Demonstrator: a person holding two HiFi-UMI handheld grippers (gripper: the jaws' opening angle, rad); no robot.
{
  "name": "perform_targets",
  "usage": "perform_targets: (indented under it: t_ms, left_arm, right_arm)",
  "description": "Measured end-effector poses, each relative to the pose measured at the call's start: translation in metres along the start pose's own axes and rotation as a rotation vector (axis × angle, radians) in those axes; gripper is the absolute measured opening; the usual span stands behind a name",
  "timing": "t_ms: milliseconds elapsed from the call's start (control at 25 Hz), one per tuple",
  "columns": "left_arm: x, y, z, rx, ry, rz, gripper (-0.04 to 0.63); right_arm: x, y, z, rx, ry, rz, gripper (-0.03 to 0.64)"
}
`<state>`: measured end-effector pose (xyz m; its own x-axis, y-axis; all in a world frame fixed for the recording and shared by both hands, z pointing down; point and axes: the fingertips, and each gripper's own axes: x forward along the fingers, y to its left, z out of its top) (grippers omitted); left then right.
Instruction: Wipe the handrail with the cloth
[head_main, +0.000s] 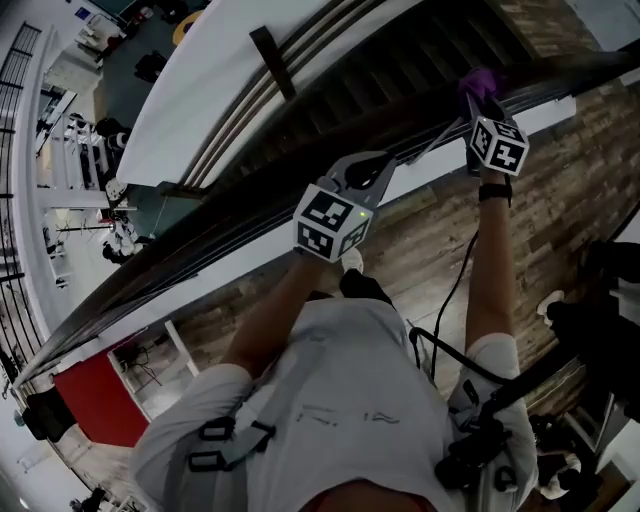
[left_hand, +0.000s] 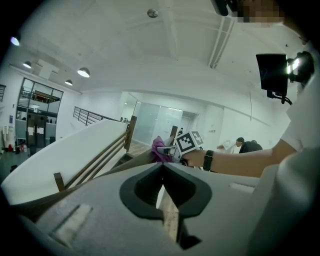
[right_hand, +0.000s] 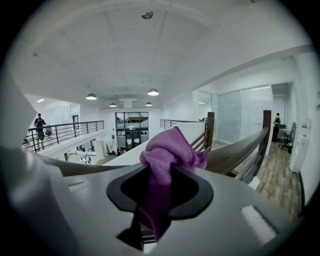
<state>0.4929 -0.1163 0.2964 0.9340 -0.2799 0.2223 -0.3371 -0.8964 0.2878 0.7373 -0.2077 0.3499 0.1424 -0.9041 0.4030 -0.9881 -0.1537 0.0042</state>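
A dark wooden handrail (head_main: 190, 225) runs diagonally from lower left to upper right in the head view. My right gripper (head_main: 478, 100) is at the rail's upper right, shut on a purple cloth (head_main: 483, 84) that lies bunched on the rail. In the right gripper view the cloth (right_hand: 167, 147) fills the jaws of the gripper (right_hand: 160, 170), with the handrail (right_hand: 235, 152) just beyond it. My left gripper (head_main: 385, 165) is at the rail's near side, lower left of the right one, shut with nothing in it. The left gripper view shows its closed tips (left_hand: 162, 166), the cloth (left_hand: 160, 149) and the handrail (left_hand: 127, 165).
Beyond the rail a stairwell (head_main: 330, 70) drops away beside a white slanted wall (head_main: 230, 70). Wood plank floor (head_main: 560, 180) lies under me, and a black cable (head_main: 455, 290) hangs by my right arm. Dark equipment (head_main: 600, 330) stands at the right. A red block (head_main: 100, 400) sits lower left.
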Motion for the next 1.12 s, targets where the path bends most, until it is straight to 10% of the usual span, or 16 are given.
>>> perform_targets:
  t_ms: [200,480,1120]
  left_arm:
    - [-0.041,0.018,0.015,0.0,-0.059,0.06,0.002]
    - [-0.178,0.062,0.02,-0.009,-0.146,0.198,0.002]
    - [-0.679,0.145,-0.123,-0.172,-0.3,0.975,0.002]
  right_arm:
    - [-0.001,0.033,0.008,0.023,0.021,0.023,0.107]
    - [-0.051,0.266,0.03,-0.047,-0.106,0.356,0.107]
    - [-0.256,0.821,-0.053,-0.439,-0.215,1.182,0.11]
